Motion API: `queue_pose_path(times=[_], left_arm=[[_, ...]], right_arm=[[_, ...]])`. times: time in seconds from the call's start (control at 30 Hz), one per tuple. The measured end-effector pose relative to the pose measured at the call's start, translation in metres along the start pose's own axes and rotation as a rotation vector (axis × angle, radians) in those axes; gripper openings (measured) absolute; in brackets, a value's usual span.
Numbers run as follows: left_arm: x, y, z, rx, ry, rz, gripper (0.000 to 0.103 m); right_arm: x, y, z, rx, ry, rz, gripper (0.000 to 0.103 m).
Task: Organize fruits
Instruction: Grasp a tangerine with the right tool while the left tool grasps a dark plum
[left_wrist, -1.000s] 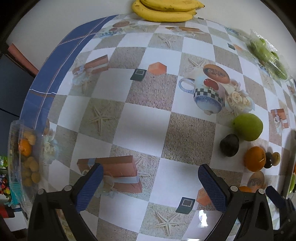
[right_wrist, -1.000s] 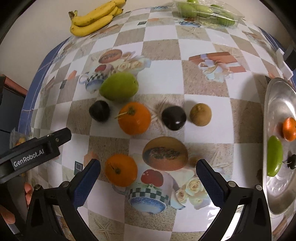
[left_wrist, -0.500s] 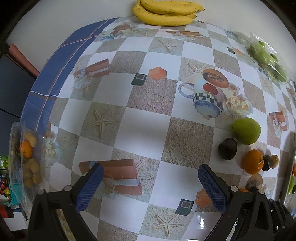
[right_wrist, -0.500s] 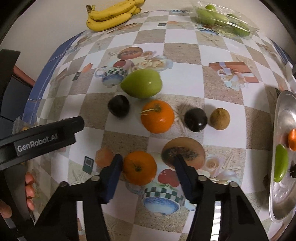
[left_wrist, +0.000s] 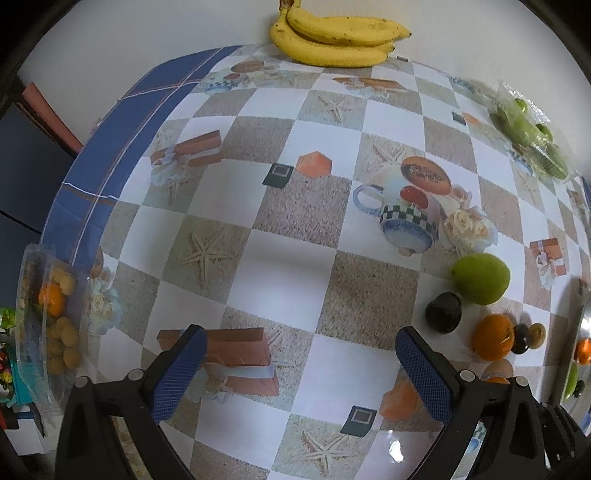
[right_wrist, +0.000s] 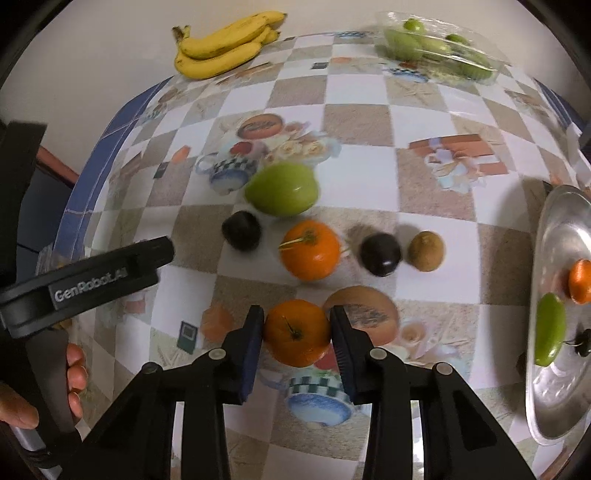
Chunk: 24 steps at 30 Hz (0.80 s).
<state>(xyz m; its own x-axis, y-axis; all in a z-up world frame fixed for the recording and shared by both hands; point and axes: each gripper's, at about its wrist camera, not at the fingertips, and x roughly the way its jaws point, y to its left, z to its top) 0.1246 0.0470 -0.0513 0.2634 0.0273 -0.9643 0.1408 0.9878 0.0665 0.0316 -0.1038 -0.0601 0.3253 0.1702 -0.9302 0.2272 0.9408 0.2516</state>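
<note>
My right gripper (right_wrist: 296, 332) points steeply down at the tabletop (right_wrist: 362, 173), its fingers (right_wrist: 251, 339) closing w/ the near orange (right_wrist: 296, 334) squeezed between them, both blue pads touching its sides. That orange sits on the checkered cloth just in front of a row of fruit: a dark plum (right_wrist: 242, 229), a second orange (right_wrist: 309, 249) w/ a stem, another dark plum (right_wrist: 380, 254) and a brown kiwi (right_wrist: 426, 251), w/ a big green mango (right_wrist: 282, 188) right behind the row, between the first plum and the second orange. Off to the right edge is a metal tray (right_wrist: 554, 398) already carrying an orange fruit (right_wrist: 580, 280), a green fruit (right_wrist: 549, 328) and a small dark one (right_wrist: 583, 341). At the far side lie a bunch of bananas (right_wrist: 225, 46) and a clear pack of green fruit (right_wrist: 439, 46). My left gripper (left_wrist: 301, 369) hovers over bare cloth well left of the fruit, fingers (left_wrist: 181, 373) spread wide w/ nothing between them; in the right view its black body shows at the left w/ my hand (right_wrist: 75, 373) around the handle. Far left in the left view, a clear box (left_wrist: 40, 325) holds an orange and small yellowish fruit.
</note>
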Motion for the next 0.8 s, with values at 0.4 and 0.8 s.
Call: queue_pose_path(times=[0.4, 0.8], left_arm=[[-0.003, -0.02, 0.005, 0.006, -0.035, -0.088, 0.103], [-0.001, -0.056, 0.005, 0.059, -0.034, -0.211, 0.08]], right_arm=[[-0.031, -0.074, 0.01, 0.196, -0.052, -0.061, 0.038], [-0.048, -0.103, 0.009, 0.275, -0.079, -0.05, 0.038]])
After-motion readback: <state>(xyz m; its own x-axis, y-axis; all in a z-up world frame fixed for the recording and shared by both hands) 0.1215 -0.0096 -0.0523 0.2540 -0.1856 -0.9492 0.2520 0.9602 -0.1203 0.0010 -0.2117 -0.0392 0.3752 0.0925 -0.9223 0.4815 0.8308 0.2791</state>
